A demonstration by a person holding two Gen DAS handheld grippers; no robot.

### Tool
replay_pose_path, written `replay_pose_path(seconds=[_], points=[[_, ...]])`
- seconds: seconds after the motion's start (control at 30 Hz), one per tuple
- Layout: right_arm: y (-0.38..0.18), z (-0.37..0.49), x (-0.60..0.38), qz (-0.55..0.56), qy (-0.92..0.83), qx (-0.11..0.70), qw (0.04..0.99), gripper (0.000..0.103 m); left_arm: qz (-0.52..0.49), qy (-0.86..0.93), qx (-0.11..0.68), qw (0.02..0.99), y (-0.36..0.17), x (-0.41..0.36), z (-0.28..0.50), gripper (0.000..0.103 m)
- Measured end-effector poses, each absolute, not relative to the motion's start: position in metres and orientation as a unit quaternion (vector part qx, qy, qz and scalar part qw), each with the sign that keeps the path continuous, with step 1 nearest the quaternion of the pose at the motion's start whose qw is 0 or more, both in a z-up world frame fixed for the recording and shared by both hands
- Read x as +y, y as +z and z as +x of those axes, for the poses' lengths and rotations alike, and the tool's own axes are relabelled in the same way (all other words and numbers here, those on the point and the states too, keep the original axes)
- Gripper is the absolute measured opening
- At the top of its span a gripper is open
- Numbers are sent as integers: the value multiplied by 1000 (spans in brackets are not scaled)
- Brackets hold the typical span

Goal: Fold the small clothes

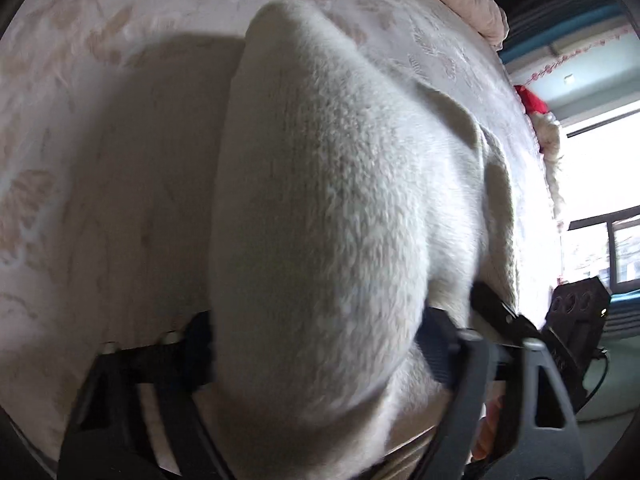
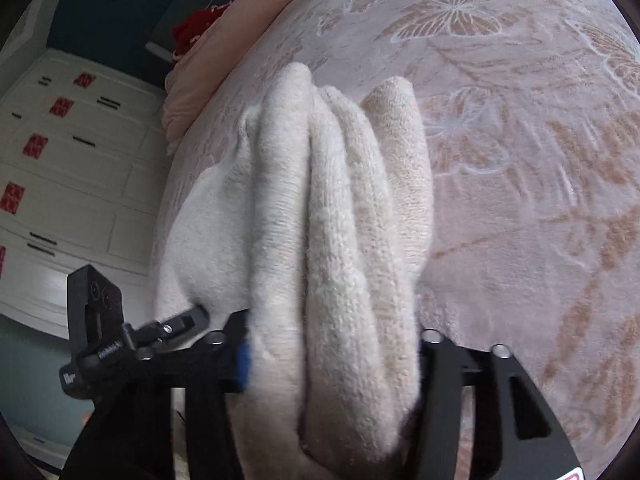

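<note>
Right wrist view, bunched cream garment (image 2: 332, 216) clamped lengthwise, pointing away

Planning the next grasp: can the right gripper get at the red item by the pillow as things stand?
Probably not. The right gripper is shut on the cream knit garment, whose folds fill its jaws. The red item lies far off at the bed edge beside the pink pillow; it would have to release first.

knit garment (image 2: 340, 208) — cream white | bedspread (image 2: 520, 160) — pale pink, tan butterflies | tools — black
</note>
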State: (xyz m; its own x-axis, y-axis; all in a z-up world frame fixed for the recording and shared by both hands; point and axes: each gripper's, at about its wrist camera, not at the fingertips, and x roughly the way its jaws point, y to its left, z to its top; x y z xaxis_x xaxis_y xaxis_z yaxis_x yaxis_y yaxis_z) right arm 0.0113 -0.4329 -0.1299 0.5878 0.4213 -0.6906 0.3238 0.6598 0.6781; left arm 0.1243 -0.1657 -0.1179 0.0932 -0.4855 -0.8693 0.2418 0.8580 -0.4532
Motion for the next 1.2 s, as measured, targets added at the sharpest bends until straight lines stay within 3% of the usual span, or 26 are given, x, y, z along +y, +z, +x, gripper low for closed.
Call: replay_pose_path(seconds=[0.07,0.23,0.3,0.33,0.37,0.43,0.5,0.6,0.63,0.8,0.87,0.93,0.97,1.03,1.2], points=[[-111,11,-432,395,34,437,808,37,-78,-259,613,742,-100,-174,120,51],[-29,3,-440,324,24,370,870,38,-57,-321,544,773,-39,-205,104,49],[-20,1,-455,310,14,366,877,46,-57,-328,530,780,-34,-219,105,58],[-24,1,-462,305,6,372,876,56,-58,-326,528,782,-39,-224,106,68],[-36,1,-473,303,-12,388,870,60,-54,-315,533,783,-51,-233,109,80],[-62,2,-486,310,-47,416,853,65,-42,-289,546,785,-73,-245,114,89],[-96,1,-498,333,-86,452,823,66,-38,-274,573,772,-99,-251,116,89],[-115,-13,-506,397,-63,422,812,73,-55,-263,610,745,-125,-258,122,95],[-118,-14,-506,406,-61,418,810,76,-67,-258,614,743,-129,-257,124,98],[-128,-3,-498,415,-55,414,808,82,-82,-262,628,728,-130,-268,136,98],[-126,2,-495,411,-54,414,811,58,-75,-262,631,727,-126,-273,135,91],[-118,5,-492,421,-47,405,810,45,-62,-260,624,735,-117,-278,133,78],[-109,5,-493,418,-47,399,815,44,-57,-264,618,738,-109,-279,132,67],[-80,4,-485,398,-35,379,835,42,-45,-283,601,747,-89,-277,127,55],[9,3,-454,319,-34,338,885,42,-29,-340,539,770,-15,-270,110,52]])
